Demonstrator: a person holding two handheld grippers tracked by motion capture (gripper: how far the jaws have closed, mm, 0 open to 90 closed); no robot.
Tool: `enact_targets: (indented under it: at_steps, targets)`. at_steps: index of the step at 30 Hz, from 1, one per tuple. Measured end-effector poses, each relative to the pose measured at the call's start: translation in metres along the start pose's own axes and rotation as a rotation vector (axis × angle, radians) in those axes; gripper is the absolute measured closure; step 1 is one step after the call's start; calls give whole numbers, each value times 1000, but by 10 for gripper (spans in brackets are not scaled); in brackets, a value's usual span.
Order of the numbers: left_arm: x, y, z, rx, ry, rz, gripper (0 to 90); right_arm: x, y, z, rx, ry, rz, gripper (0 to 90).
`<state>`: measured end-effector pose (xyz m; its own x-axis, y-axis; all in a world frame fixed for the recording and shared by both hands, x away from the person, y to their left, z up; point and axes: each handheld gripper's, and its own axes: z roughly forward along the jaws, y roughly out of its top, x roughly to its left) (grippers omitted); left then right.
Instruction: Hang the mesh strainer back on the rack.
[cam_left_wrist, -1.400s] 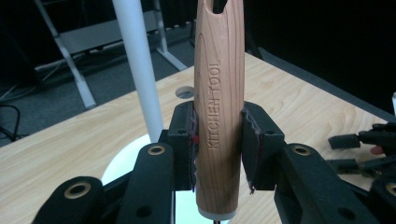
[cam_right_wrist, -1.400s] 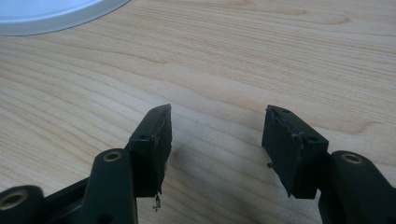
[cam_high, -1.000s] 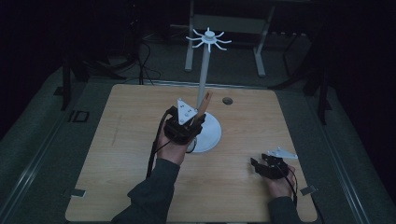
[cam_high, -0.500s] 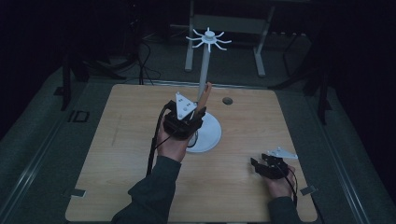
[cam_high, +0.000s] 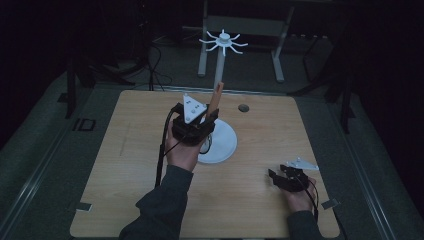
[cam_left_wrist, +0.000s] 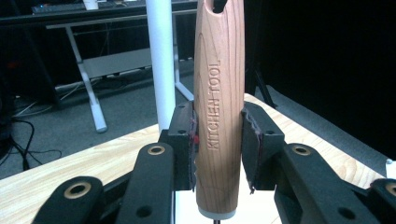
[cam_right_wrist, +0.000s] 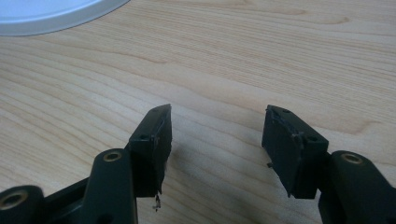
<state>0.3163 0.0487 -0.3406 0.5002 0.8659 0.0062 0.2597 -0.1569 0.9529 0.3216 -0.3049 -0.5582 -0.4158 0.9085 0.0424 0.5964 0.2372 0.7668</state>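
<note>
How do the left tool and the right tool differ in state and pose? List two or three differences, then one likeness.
The left tool is shut on the wooden handle; the right tool is open with nothing between its pads. The left tool is raised beside the white pole; the right tool sits low over the table. Both have two black jaws.

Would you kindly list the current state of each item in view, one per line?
Left gripper: shut on the wooden handle.
Wooden handle: upright, clamped between the jaws, its "KITCHEN TOOL" lettering facing the camera, hanging hole at its top end.
Right gripper: open, nothing between the jaws, low over the table.
White hook stand: upright on its round base, hooks bare.
</note>
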Motion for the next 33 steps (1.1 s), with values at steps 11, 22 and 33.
enact_targets:
  at_steps: [11,22,33]
  targets:
    - [6,9,-4,-27,3,-23,681,0,0,0,1,1,2,422]
    - [11,22,-8,-70,20,-60,681,0,0,0,1,2,4,422]
    - [14,27,-8,-88,50,-89,681,-1,0,0,2,4,1,420]
